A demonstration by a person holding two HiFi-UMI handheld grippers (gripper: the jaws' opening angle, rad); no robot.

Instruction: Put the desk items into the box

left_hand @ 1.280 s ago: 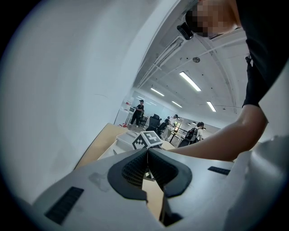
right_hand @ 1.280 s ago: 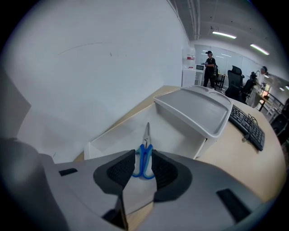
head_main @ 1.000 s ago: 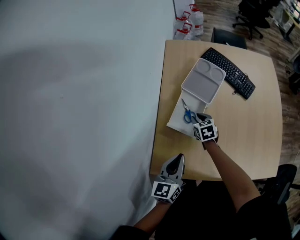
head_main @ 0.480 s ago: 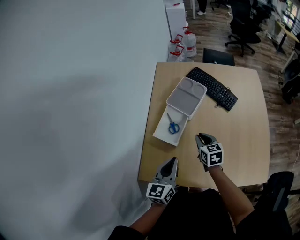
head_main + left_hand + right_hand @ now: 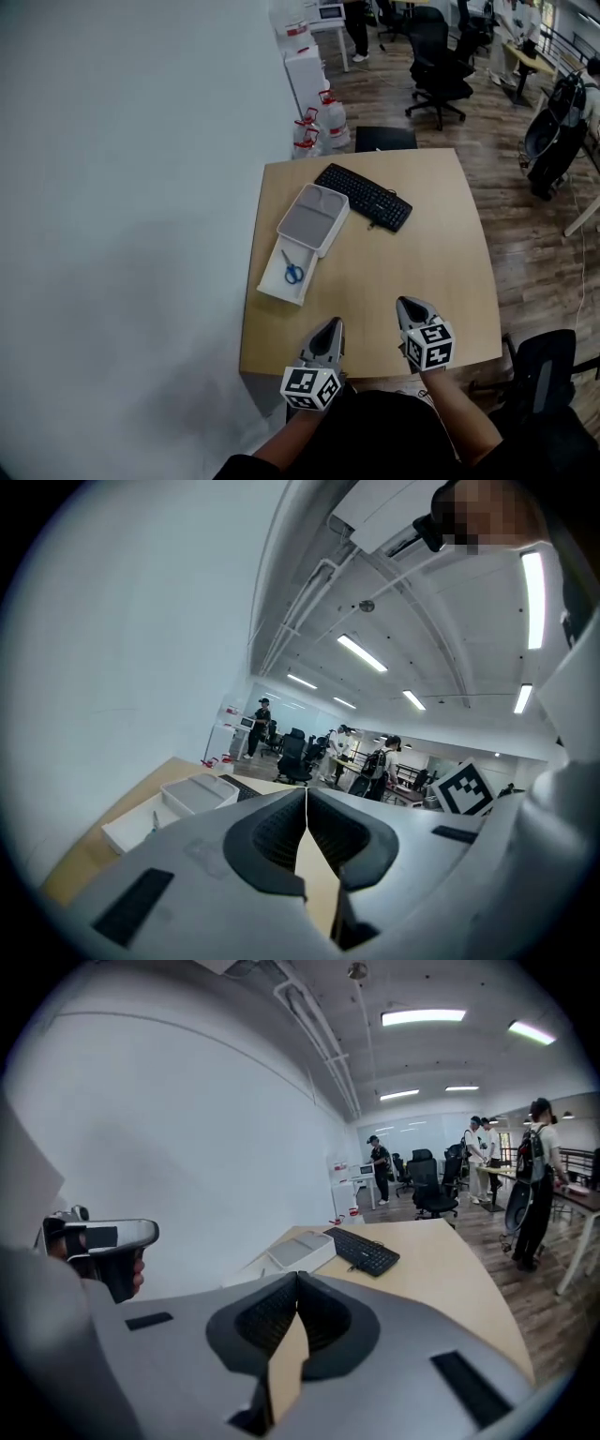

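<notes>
A white box (image 5: 277,283) lies at the desk's left edge with blue scissors (image 5: 292,271) inside it. Its grey lid (image 5: 312,218) rests tilted across the box's far end. My left gripper (image 5: 331,325) hovers at the desk's near edge, jaws shut with nothing between them. My right gripper (image 5: 409,306) is beside it, a little farther right, also shut and empty, well short of the box. In the left gripper view the box (image 5: 141,819) and lid (image 5: 199,793) show low at the left. The right gripper view has the lid (image 5: 300,1252) at centre.
A black keyboard (image 5: 363,196) lies at the desk's far side, right of the lid. Water bottles (image 5: 322,122) stand on the floor by the white wall. Office chairs (image 5: 439,70) and people are farther back. A black chair (image 5: 544,366) sits at the desk's near right corner.
The right gripper has drawn back from the box to the desk's near edge and closed its jaws. The scissors stay in the box. The head view has lifted and widened.
</notes>
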